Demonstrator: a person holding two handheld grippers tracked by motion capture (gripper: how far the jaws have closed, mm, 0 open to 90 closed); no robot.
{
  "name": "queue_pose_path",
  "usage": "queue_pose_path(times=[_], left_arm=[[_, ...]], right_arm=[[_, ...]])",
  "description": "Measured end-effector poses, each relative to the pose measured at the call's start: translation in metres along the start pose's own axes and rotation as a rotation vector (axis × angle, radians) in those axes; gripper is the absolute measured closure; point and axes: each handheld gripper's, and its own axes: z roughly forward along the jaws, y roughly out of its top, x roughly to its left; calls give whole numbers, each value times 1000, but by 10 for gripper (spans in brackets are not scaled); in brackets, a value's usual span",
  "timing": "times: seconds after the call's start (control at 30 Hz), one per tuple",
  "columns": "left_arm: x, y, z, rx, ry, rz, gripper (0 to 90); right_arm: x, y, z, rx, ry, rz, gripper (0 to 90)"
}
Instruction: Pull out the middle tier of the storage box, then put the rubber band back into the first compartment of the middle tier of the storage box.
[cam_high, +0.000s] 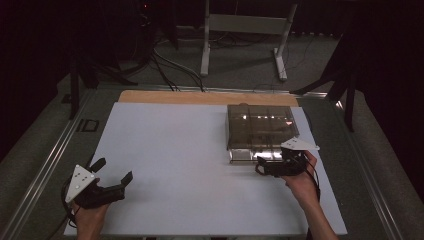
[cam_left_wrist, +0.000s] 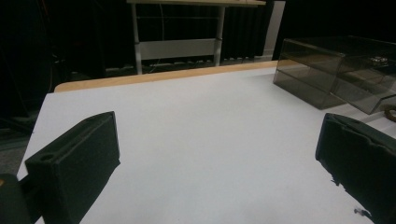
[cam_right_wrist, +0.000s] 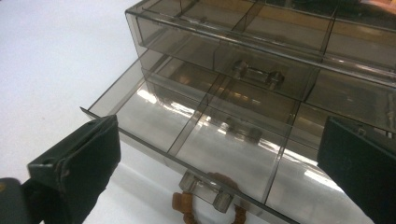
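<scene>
Left hand-held gripper (cam_high: 114, 172) and right hand-held gripper (cam_high: 264, 165): jaws spread wide.

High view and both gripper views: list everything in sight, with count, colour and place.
Drawer box: one, smoky clear plastic, far right of the mat.
Bottom drawer: one, clear, pulled out, divided into compartments.
Brown ring: one, under the drawer's handle, on the mat.
Mat: one, white, covering the table.
Table edge: one, wooden, at the far side.
Frame: one, white, on the floor beyond.
Left gripper: black, near left, jaws open.
Right gripper: black, at the drawer, jaws open.
</scene>
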Motion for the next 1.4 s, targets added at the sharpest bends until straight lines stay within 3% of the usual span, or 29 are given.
queue_pose_path(times=[0.23,0.57,0.87,1.4], left_arm=[[0,0,0,-2,0,-1,12],[0,0,0,-3,0,-3,12],[0,0,-1,1,0,-2,12],[-1,0,0,3,4,1,12]], right_arm=[[4,-2,-4,12,-4,4,2],[7,-7,-7,39,42,-12,2],[10,-11,-13,54,106,-56,2],[14,-22,-12,100,150,-84,2]])
